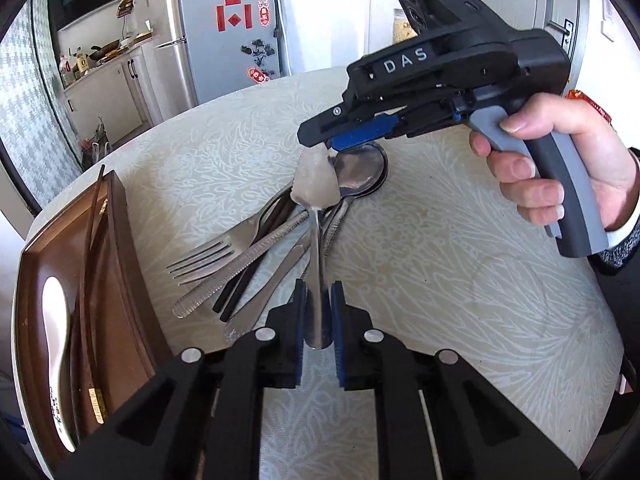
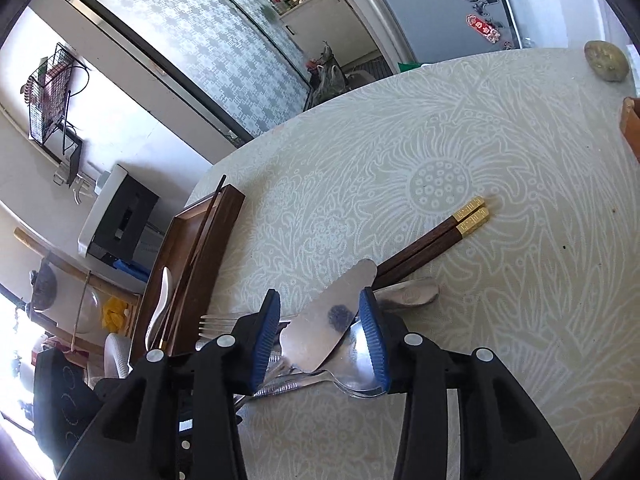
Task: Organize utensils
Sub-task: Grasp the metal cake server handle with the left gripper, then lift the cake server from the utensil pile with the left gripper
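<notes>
On the patterned table [image 1: 440, 280], left wrist view: left gripper [image 1: 319, 312] has its blue pads nearly together, clamped on the handle end of a steel spoon [image 1: 319, 240] that runs away from the camera to a pale, glare-washed bowl. Its bowl end sits on the utensil pile [image 1: 256, 256]: fork [image 1: 212, 258], textured-handle piece, dark chopsticks, knife, more spoons behind. Only this view shows the right gripper [image 1: 320, 142] from outside, with the hand [image 1: 560, 160] on its grey grip, hanging just over the far end of the pile; from here the jaw gap is side-on, can't read it. Brown tray [image 1: 116, 240] on the left holds a white spoon [image 1: 56, 320] and brown chopsticks; its near end is cut off by the frame. Right wrist view: the right gripper's blue pads stand apart, straddling a shiny flat blade [image 2: 324, 320] and a spoon bowl [image 2: 360, 360]; the right pad is against the spoon rim, the left pad looks clear of the blade, so no firm clamp visible. Only here: a pair of gold-tipped chopsticks [image 2: 432, 240] running out from under the blade, and a stone-like lump [image 2: 606, 60] at the table's far edge. Fork tines poke out left of the pads; rest of pile hidden under the gripper body. Tray visible left, partly blocked.
</notes>
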The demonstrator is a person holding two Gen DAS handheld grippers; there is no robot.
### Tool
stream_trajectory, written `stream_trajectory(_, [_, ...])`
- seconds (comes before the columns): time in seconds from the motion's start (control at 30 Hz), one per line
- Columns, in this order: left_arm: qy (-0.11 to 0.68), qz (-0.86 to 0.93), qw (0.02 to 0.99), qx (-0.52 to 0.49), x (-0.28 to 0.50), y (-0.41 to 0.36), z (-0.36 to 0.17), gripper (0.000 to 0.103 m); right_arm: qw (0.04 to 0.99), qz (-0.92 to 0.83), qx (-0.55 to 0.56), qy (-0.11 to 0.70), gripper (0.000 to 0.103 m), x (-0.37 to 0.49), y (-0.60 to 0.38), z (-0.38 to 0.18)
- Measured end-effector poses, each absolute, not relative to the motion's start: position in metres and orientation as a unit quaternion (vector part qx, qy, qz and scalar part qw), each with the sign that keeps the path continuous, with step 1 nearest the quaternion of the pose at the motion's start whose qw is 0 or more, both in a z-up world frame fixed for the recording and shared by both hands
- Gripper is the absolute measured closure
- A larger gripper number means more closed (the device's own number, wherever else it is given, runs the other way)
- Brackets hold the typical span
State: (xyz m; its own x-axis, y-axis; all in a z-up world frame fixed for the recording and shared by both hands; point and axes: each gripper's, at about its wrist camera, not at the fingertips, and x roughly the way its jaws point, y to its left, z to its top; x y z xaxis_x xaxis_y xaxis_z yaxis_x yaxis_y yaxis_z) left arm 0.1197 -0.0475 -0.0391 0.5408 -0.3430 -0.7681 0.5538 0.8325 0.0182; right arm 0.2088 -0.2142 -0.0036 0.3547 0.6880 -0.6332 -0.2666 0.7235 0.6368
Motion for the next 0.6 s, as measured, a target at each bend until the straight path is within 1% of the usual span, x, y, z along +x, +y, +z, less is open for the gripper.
stream_trajectory(0.2, [0.406, -0.266, 0.870, 0.088, 0.123, -0.039, -0.033, 0.089, 0.793, 0.301, 0.217, 0.483, 0.052, 0.207, -0.212, -0.003])
stream_trajectory(0.3, [0.417, -0.262, 0.869, 0.038, 0.129, -0.028, -0.031, 0.090, 0.789, 0.300, 0.220, 0.488, 0.048, 0.206, -0.209, -0.003])
stream_trajectory(0.47, [0.415, -0.256, 0.873, -0.024, 0.138, -0.011, -0.025, 0.090, 0.784, 0.302, 0.223, 0.495, 0.048, 0.201, -0.201, -0.003])
stream_trajectory(0.6, [0.402, -0.257, 0.878, -0.029, 0.135, -0.012, -0.016, 0.090, 0.783, 0.297, 0.228, 0.497, 0.048, 0.205, -0.197, -0.004])
